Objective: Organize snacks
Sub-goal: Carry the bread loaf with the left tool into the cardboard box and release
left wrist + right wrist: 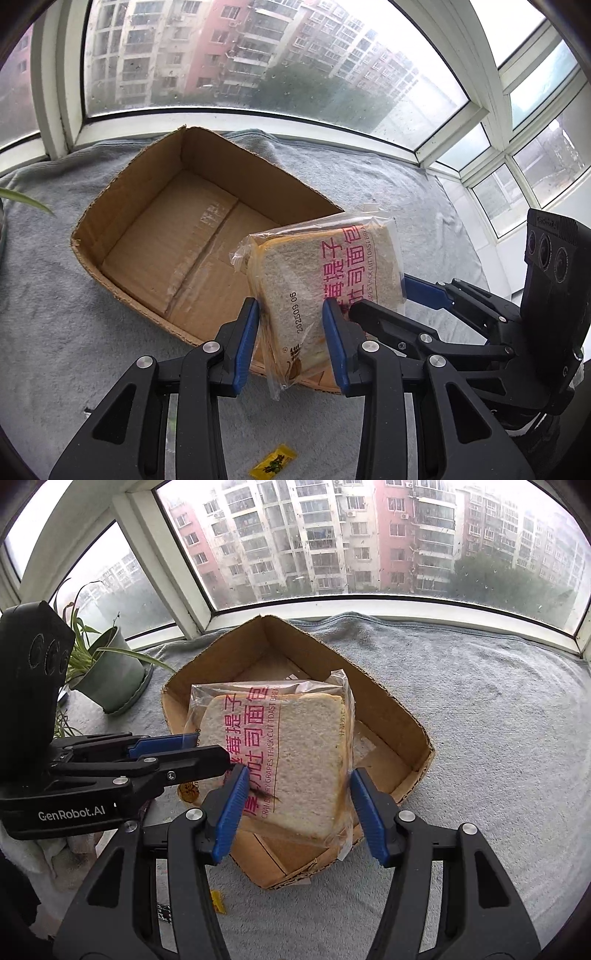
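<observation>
A clear bag of sliced toast bread [325,273] with pink lettering hangs tilted over the near edge of an open cardboard box [155,206]. My left gripper [291,317] is shut on the bag's lower end. My right gripper [295,786] is shut on its other end, and it shows in the left wrist view [402,299] at the right. The bread [291,753] also shows in the right wrist view above the box [388,705], with the left gripper [207,747] coming in from the left. The visible part of the box floor is bare.
The box stands on a grey towel [369,184] on a window ledge. A small yellow packet [273,463] lies on the towel near me; its edge also shows in the right wrist view [218,901]. A potted plant [110,672] stands at the left. Window frames [332,602] close the far side.
</observation>
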Tool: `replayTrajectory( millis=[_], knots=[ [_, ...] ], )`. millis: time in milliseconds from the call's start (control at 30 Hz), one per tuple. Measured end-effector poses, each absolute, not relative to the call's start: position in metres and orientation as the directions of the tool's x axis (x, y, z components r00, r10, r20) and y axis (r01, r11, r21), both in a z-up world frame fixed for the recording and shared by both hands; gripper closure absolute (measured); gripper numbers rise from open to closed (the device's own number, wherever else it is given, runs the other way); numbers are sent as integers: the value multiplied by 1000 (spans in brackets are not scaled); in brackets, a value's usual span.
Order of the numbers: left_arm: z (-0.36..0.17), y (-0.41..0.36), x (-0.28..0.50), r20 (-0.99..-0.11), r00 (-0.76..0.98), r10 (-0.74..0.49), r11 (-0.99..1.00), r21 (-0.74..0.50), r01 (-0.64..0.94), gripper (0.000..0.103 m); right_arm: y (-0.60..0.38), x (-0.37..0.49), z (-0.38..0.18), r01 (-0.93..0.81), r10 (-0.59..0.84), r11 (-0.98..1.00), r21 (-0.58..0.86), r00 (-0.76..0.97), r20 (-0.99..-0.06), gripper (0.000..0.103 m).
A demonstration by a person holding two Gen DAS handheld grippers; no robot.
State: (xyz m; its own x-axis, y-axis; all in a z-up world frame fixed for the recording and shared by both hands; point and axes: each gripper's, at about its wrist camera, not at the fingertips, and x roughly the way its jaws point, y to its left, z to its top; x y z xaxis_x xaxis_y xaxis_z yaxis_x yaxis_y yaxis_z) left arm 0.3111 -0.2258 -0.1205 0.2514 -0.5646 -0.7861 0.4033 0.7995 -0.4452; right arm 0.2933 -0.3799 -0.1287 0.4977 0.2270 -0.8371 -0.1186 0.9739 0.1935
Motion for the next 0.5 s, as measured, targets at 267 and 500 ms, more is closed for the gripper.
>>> replayTrajectory(
  millis=[267,500],
  knots=[
    [-129,-223,319,-806,255,-535,821,-424,383,72,-373,298,-135,-122,181,983,139,498,-848,42],
    [-121,-215,317,-802,276,-530,825,-411,388,72,-368,294,-128,-130,165,985,114,510,-844,42]
  ],
)
